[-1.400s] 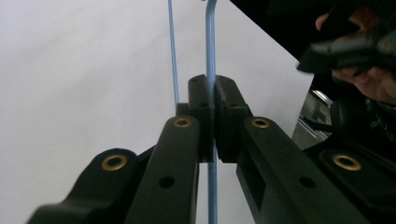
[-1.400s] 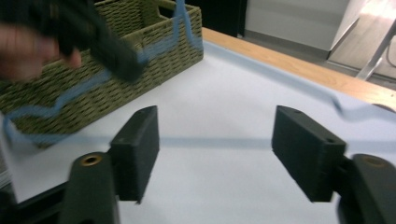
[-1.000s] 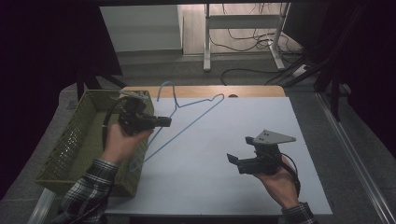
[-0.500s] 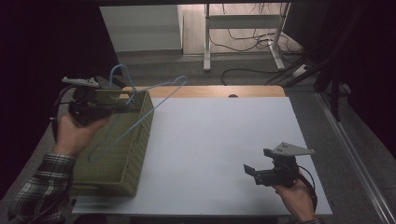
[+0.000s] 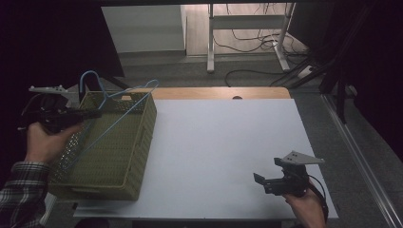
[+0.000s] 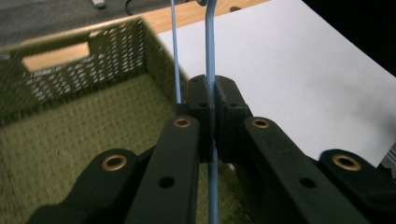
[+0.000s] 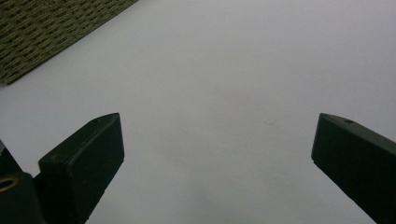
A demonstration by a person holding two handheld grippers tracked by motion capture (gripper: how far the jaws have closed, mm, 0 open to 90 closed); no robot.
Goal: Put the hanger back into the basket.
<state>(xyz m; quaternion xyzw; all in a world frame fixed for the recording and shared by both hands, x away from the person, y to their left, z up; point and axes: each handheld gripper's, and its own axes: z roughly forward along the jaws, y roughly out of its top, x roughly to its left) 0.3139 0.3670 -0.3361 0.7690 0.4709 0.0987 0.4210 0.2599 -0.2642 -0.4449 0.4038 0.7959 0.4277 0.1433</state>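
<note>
white tabletop [image 5: 223, 142] in a dim room, with blue wire hanger [image 5: 114, 116] tilted across green mesh basket [image 5: 138, 142], pinched in closed left gripper [image 5: 83, 114], likely to snag the rim or swivel loose; right gripper [image 5: 266, 183] wide, empty, well apart.

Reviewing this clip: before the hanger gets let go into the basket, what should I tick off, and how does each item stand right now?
1. Left gripper has a firm hold on the blue hanger: ok, jaws closed on the wire.
2. Hanger is over the green basket: ok, though its hook and far end rise above the rim.
3. Hanger lies fully inside the basket: not ok, it is slanted and sticks up out of it.
4. Basket sits steady on the table: cannot tell, its left side seems to overhang the table edge.
5. Right gripper is out of the way: ok, open over bare table, far from the basket.
</note>
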